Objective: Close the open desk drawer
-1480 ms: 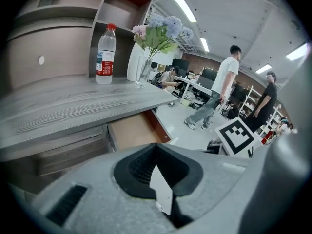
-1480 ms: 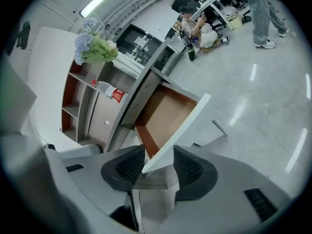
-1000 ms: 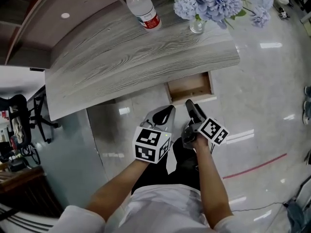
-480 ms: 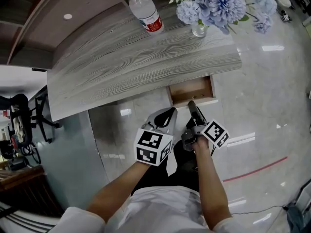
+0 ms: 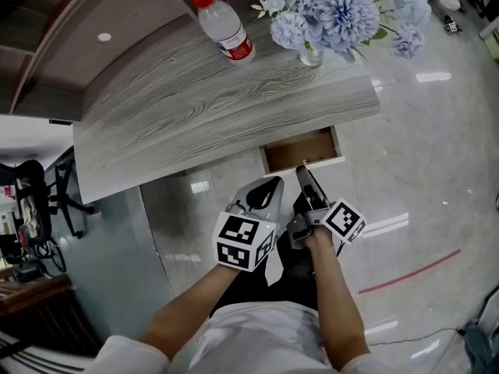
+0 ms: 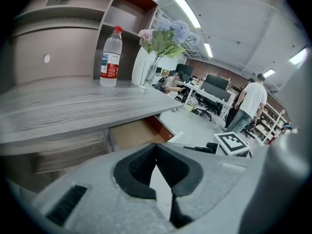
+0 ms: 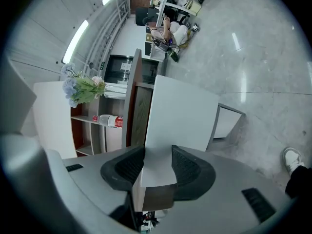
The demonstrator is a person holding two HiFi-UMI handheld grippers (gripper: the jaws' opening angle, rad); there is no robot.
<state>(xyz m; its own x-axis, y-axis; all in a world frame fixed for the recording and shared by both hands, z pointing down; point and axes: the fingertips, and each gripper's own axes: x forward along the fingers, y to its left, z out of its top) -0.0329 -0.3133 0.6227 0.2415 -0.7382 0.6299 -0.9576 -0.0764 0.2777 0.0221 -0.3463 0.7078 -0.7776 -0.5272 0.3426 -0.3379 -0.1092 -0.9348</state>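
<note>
White-fronted drawer (image 5: pixel 301 148) juts from the desk's (image 5: pixel 218 92) near edge, dead ahead of the right claw (image 5: pixel 302 171), whose jaws have just closed onto its front panel. The left claw (image 5: pixel 271 185), pinched together and empty, sits further back.

Open floor (image 5: pixel 421 131) beside drawer (image 5: pixel 300 149) (desktop (image 5: pixel 218 92) above)

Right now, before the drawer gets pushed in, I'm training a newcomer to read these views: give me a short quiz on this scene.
1. True or false: the drawer is fully shut.
2. What stands beside the flower vase on the desk? A mug; B water bottle; C lamp.
3. Which tool reaches the drawer front?
Key: 1 false, it stands open. 2 B. 3 The right tool; its jaws have just been closing and now clamp the drawer front.
</note>
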